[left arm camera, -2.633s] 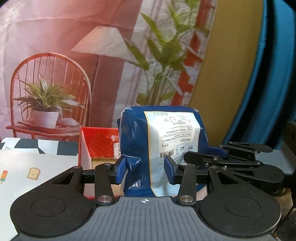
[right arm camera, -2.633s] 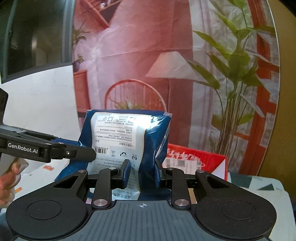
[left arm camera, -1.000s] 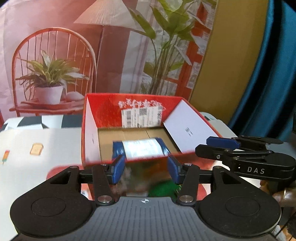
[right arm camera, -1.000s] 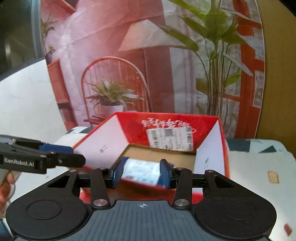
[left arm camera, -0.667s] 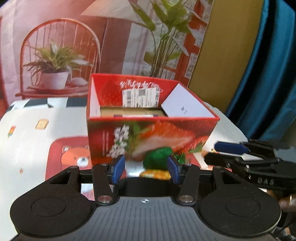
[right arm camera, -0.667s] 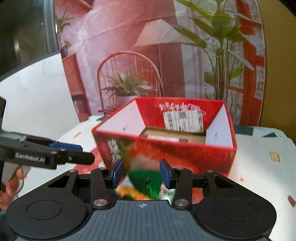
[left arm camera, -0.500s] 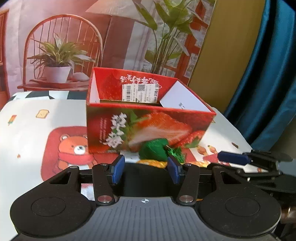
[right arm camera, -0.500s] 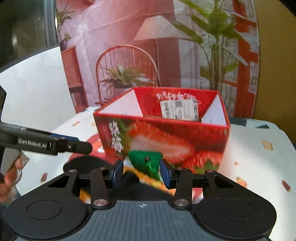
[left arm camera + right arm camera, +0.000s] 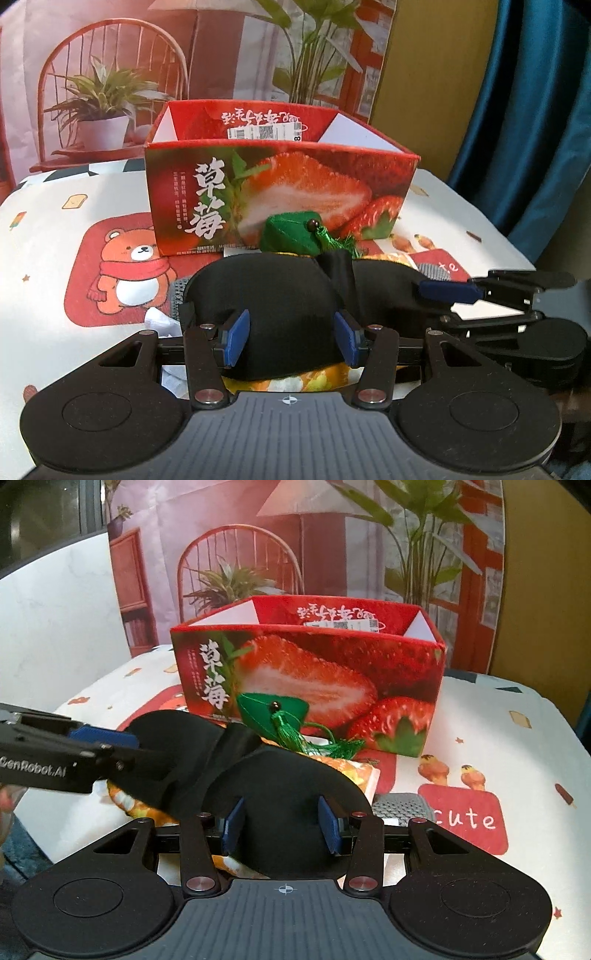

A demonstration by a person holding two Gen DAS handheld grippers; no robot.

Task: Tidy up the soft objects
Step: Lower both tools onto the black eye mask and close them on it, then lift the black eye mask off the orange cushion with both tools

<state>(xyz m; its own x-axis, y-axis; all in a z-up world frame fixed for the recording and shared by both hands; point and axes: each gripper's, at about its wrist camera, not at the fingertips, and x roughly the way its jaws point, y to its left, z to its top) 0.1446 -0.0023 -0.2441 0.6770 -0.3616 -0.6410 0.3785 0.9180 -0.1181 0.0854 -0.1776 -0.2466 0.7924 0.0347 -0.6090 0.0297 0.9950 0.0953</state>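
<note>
While both grippers stand apart with nothing clamped, the left gripper [image 9: 290, 341] and right gripper [image 9: 281, 829] each straddle a lobe of the black eye mask [image 9: 280, 314], the strawberry box [image 9: 280, 192] just beyond.

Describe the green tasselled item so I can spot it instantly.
Find the red strawberry box on the table. Against the foot of its front wall sits the small green fabric pouch, just beyond the black eye mask. It is the only green piece, with a dark bead and a trailing green tassel.
</note>
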